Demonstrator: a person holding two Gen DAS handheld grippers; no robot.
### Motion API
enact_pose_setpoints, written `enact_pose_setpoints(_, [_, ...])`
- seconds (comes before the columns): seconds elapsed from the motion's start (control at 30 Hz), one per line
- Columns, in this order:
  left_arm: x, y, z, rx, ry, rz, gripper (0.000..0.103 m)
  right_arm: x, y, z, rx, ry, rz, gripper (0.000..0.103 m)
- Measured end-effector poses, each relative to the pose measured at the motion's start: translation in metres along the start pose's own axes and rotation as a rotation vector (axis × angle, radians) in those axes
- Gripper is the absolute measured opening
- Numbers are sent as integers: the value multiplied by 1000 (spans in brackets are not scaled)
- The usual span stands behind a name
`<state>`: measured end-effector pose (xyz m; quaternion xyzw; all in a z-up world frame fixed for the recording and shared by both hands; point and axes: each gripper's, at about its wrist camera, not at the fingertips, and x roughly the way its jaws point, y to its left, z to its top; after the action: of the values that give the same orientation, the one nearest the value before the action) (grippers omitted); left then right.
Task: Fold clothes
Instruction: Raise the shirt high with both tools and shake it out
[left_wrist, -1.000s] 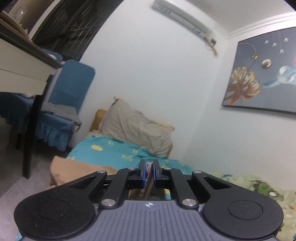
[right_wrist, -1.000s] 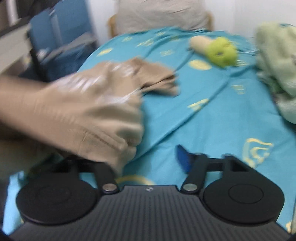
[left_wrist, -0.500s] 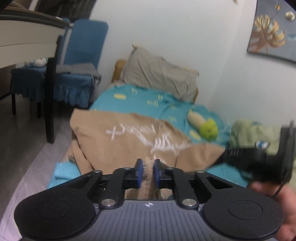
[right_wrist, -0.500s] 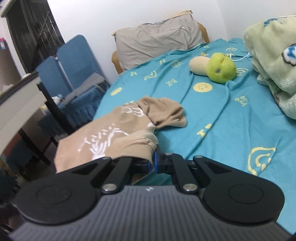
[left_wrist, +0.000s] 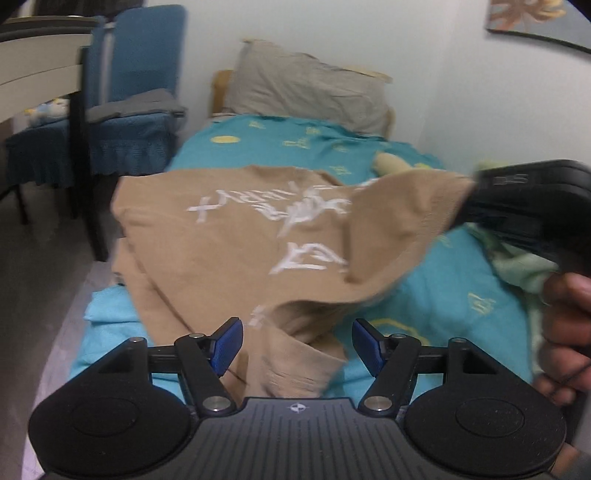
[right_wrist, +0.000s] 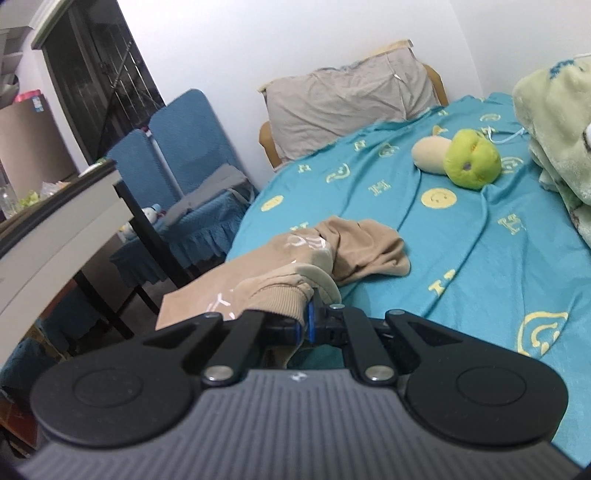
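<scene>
A tan sweatshirt (left_wrist: 236, 236) with white lettering lies spread on the teal bed sheet (left_wrist: 461, 280), its left part hanging over the bed's edge. My left gripper (left_wrist: 297, 347) stands open just above a loose cuff of it, which lies between the blue pads without being pinched. In the left wrist view the right gripper (left_wrist: 476, 199) holds up a corner of the garment at the right. In the right wrist view my right gripper (right_wrist: 308, 323) is shut on the ribbed hem of the sweatshirt (right_wrist: 354, 251), which bunches ahead of it.
A grey pillow (left_wrist: 306, 92) leans at the head of the bed. A green and cream plush toy (right_wrist: 461, 158) and a pale green blanket (right_wrist: 554, 122) lie at the right. Blue-covered chairs (left_wrist: 122, 110) and a dark-legged table (right_wrist: 55, 229) stand left of the bed. A hand (left_wrist: 565, 332) holds the right gripper.
My left gripper has opened and let go of the sweatshirt cuff. The right gripper stays shut on the hem and has lifted that corner; the garment now lies flatter.
</scene>
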<state>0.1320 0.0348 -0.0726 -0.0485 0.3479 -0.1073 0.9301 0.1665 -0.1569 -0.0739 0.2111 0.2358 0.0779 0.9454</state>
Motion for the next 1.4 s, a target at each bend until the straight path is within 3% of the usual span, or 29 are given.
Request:
enact_pose_setpoints(0.1, [1,15,3,-120,-15,32,68,-7,3,2,2,-45,19,7])
enact_pose_setpoints(0.2, [10,32,1,-188,42,39,68,-16,6,4,-7,-109,23,7])
enact_pose_setpoints(0.37, [25,36,-7,-158,200,87,69,-28,9,4,-32,-210,-39,7])
enact_pose_setpoints(0.5, [25,26,-12,-84,219,135,75,-34,5,5,-52,-261,-113,7])
enact_pose_setpoints(0.6, [13,25,-9,-62,139,200,77,-30,0,6,-45,-246,-204,9])
enact_pose_setpoints(0.7, [-4,28,-1,-76,6,269,78,-16,-16,2,-30,-168,-284,14])
enact_pose_setpoints(0.77, [-13,32,5,-109,-64,316,78,-2,-29,-1,-6,-94,-326,29])
enact_pose_setpoints(0.83, [-23,35,10,-145,-126,363,78,14,-38,-8,-9,-18,-367,60])
enact_pose_setpoints(0.93, [-35,41,17,-193,-208,400,78,37,-46,-22,-19,97,-395,81])
enact_pose_setpoints(1.0, [-43,43,22,-206,-260,413,78,48,-50,-31,-2,164,-379,82])
enact_pose_setpoints(1.07, [-51,38,24,-192,-308,422,79,48,-50,-30,18,154,-352,82])
enact_pose_setpoints(1.23, [-77,21,38,-167,-462,403,80,-3,-25,12,26,-109,-381,82])
enact_pose_setpoints(1.4, [-138,2,89,-184,-666,380,81,-84,22,75,-26,-333,-331,82])
